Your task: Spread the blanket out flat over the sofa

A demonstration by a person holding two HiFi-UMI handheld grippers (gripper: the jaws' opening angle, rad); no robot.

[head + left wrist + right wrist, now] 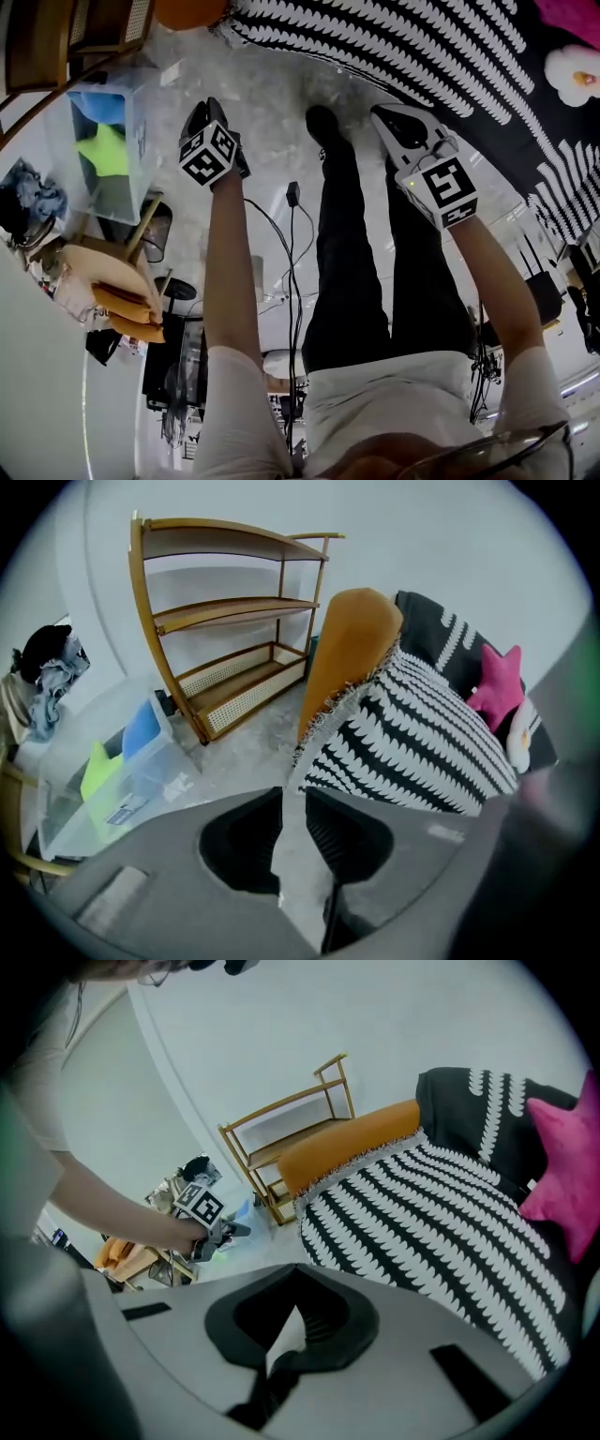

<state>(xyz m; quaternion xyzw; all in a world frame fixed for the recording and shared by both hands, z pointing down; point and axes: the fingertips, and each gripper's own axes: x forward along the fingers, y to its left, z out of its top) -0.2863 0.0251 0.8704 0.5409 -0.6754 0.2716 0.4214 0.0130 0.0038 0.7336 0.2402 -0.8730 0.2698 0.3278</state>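
Head view: left gripper [208,108] and right gripper [392,114] beside the black-and-white blanket [403,42]. Left gripper view: jaws narrowly apart, empty; blanket lies draped over the orange sofa [349,653]; bin label [120,808] illegible. Right gripper view: jaws together, empty.

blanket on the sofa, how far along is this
Mostly done: the striped blanket lies spread over the sofa, seat and back, fringed edge at one end. In hand: nothing; the left tongs stand apart and empty, the right tongs hold nothing, both clear of the fabric. Left: at most smoothing; the other end is out of view.
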